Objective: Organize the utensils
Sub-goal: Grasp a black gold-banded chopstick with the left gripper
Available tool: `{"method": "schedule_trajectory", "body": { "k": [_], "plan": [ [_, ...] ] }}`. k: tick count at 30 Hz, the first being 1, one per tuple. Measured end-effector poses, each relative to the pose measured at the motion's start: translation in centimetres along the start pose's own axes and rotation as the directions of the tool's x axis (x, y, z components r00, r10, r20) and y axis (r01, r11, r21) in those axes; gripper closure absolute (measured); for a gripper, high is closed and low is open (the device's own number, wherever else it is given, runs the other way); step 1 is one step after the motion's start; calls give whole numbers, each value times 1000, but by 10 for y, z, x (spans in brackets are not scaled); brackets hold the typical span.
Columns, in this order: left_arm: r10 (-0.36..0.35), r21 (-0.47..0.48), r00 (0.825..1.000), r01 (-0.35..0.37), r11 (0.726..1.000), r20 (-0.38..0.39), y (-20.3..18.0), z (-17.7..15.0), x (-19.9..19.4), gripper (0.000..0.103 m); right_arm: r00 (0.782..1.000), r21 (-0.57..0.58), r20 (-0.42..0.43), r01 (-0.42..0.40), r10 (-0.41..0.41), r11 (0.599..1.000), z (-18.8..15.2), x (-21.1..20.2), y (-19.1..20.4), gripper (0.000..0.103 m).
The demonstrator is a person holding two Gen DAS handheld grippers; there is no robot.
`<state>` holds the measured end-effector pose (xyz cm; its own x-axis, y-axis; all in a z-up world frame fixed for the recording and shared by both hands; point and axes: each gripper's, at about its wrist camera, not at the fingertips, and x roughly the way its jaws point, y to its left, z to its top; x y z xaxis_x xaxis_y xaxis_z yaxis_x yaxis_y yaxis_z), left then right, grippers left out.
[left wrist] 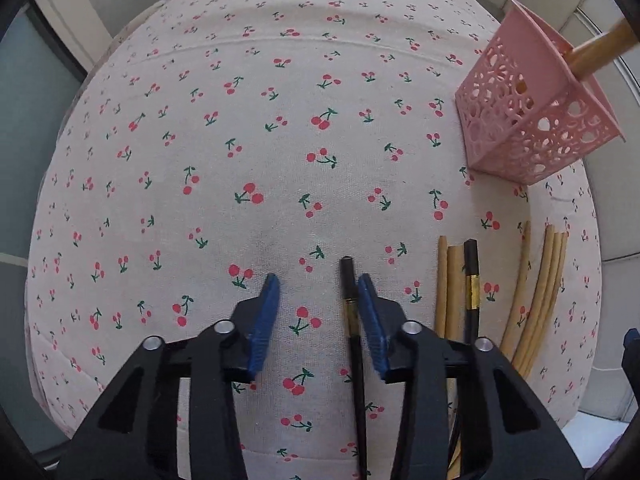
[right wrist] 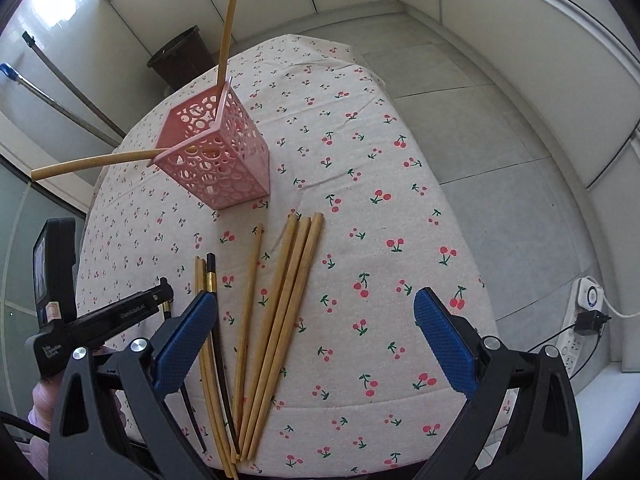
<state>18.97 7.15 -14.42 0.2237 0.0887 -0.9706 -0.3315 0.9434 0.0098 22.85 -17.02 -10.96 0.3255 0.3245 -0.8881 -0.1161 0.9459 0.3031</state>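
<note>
left tongs [left wrist: 316,280] standing open, black chopstick [left wrist: 347,280] lying against one pad | right tongs [right wrist: 316,300] gaping wide over my bamboo chopsticks [right wrist: 276,320]

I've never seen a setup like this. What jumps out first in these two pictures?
The pink perforated plastic holder at the far side of the cherry-print tablecloth catches the eye, with two wooden chopsticks sticking out. Nearer lies a loose row of wooden chopsticks and a black gold-banded one. In the left wrist view, another black chopstick lies between the left gripper's blue pads.
</note>
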Motion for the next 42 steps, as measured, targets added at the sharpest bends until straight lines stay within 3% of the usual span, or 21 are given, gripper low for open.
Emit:
{"method": "schedule_trajectory", "body": {
  "k": [2, 3, 10, 15, 20, 26, 32, 34, 39, 42],
  "plan": [
    [-6, 15, 1000, 5, 1000, 7, -7, -1, 0, 91, 1000, -4, 0, -2, 2, 1000, 0, 1, 1, 7],
    [-10, 19, 1000, 10, 1000, 11, -8, -1, 0, 94, 1000, -5, 0, -2, 2, 1000, 0, 1, 3, 7],
    [-99, -21, 994, 100, 995, 55, 29, 1, -23, 97, 999, -82, 24, -20, 22, 996, -4, 6, 34, 7],
    [-164, -53, 978, 172, 984, 126, 58, 8, -59, 97, 993, -125, 16, -110, 113, 986, -3, 20, 68, 7],
    [-198, -69, 967, 211, 975, 163, 67, 8, -75, 96, 993, -164, -16, -122, 121, 979, 4, 41, 96, 23],
    [-222, -72, 961, 236, 969, 165, 72, 9, -76, 96, 991, -135, -102, -95, 82, 986, 8, 71, 103, 33],
    [-242, -81, 957, 257, 963, 162, 78, 12, -74, 96, 989, -142, -141, -70, 50, 987, 4, 84, 108, 54],
    [-248, -70, 956, 261, 963, 155, 77, 12, -73, 96, 987, -152, -150, -73, 50, 986, 3, 85, 110, 62],
    [-276, -49, 961, 277, 960, 28, 66, 11, -44, 91, 984, -123, -174, -72, 50, 990, -1, 84, 104, 60],
    [-314, -66, 946, 309, 949, -76, 56, 10, -19, 88, 975, -102, -204, -112, 89, 988, -7, 77, 94, 42]
  ]
}}
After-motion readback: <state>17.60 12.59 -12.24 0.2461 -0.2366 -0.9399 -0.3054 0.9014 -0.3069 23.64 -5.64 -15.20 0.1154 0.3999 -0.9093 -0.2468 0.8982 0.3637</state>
